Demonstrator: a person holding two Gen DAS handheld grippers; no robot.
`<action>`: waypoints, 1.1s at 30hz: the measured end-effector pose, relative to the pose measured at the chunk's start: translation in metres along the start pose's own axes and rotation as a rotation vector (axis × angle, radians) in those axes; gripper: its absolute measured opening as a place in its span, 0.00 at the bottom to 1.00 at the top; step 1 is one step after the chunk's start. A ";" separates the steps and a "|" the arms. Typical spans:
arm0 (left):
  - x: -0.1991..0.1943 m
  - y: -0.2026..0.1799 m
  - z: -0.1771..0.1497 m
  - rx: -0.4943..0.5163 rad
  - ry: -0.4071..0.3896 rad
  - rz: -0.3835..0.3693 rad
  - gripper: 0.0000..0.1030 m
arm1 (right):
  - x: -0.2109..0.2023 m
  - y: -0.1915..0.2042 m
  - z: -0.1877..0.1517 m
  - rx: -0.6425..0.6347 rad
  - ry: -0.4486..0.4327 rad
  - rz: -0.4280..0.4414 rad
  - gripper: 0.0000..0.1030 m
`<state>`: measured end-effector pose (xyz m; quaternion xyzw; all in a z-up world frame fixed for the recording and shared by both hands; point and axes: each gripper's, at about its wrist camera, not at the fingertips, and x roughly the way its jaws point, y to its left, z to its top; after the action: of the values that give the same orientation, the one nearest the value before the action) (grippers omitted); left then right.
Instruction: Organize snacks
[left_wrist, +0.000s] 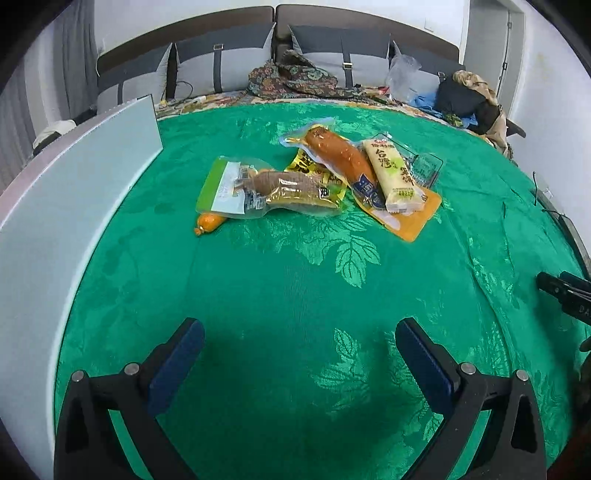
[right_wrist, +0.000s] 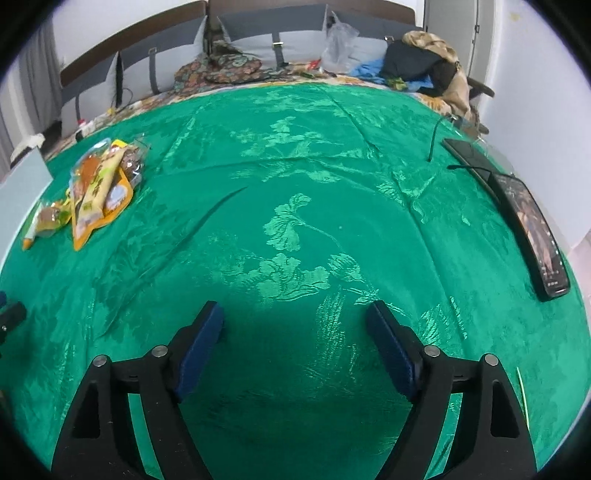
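Blue-padded fingers of the left hand-held gripper (left_wrist: 300, 345) stand wide apart over bare green cloth (left_wrist: 280, 295), gripping nothing; the right hand-held gripper (right_wrist: 294, 328) is likewise spread and empty above the same cloth. Well ahead of the left one lies a loose heap of snacks (left_wrist: 317, 177): a brown snack in a clear packet (left_wrist: 273, 190), an orange sausage packet (left_wrist: 340, 155), a pale yellow bar (left_wrist: 393, 173) and a small orange sausage (left_wrist: 208, 223) (partly tucked under the clear packet). Along the cloth's left edge stands a white box (left_wrist: 66, 206); a phone (right_wrist: 532, 236) lies far right.
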<state>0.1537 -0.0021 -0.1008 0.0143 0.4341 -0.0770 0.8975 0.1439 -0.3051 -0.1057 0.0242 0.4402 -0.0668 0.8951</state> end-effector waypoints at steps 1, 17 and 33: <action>0.002 0.000 0.000 -0.001 0.012 -0.001 0.99 | 0.000 0.001 0.000 -0.003 0.000 -0.004 0.82; 0.011 -0.004 0.001 0.011 0.061 0.014 0.99 | 0.000 0.001 -0.002 0.006 0.003 -0.006 0.84; 0.011 -0.005 0.001 0.014 0.063 0.018 1.00 | -0.001 0.000 -0.002 0.006 0.004 -0.006 0.84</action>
<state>0.1608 -0.0081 -0.1081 0.0271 0.4616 -0.0715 0.8838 0.1422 -0.3046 -0.1063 0.0257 0.4417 -0.0707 0.8940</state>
